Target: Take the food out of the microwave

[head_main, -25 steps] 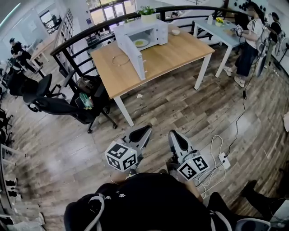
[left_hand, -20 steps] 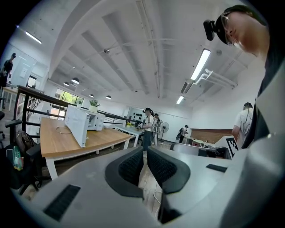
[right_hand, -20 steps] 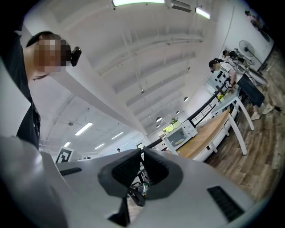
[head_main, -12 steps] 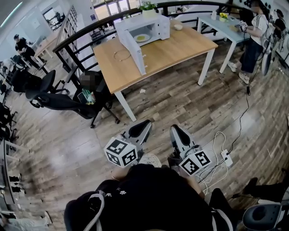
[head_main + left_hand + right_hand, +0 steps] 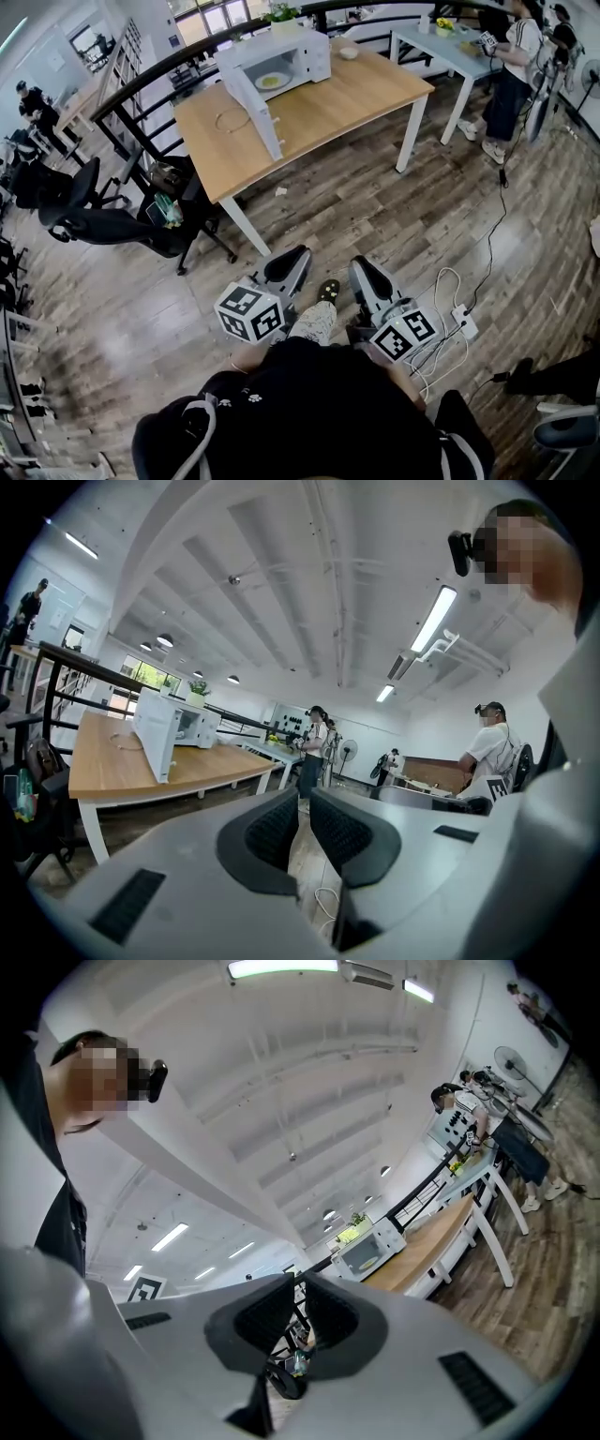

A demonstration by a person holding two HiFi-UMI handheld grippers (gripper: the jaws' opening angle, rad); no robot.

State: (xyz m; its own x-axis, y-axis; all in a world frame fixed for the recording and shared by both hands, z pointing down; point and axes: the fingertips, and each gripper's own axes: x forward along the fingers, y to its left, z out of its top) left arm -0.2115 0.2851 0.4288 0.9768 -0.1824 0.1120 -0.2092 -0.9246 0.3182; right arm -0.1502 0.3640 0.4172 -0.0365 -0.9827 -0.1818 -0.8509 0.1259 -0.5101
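The food (image 5: 270, 82) is sitting inside the microwave (image 5: 317, 52), whose door (image 5: 253, 112) is hanging open toward the near side. The microwave is standing at the far edge of the table (image 5: 328, 108). Well apart from it, close to the person's body, the left gripper (image 5: 296, 258) and right gripper (image 5: 360, 269) are pointing that way, each with jaws drawn together on nothing. The approach seems to be in hand. Next, a gripper needs bringing to the opening, jaws parted, to grasp the food and draw it out level.
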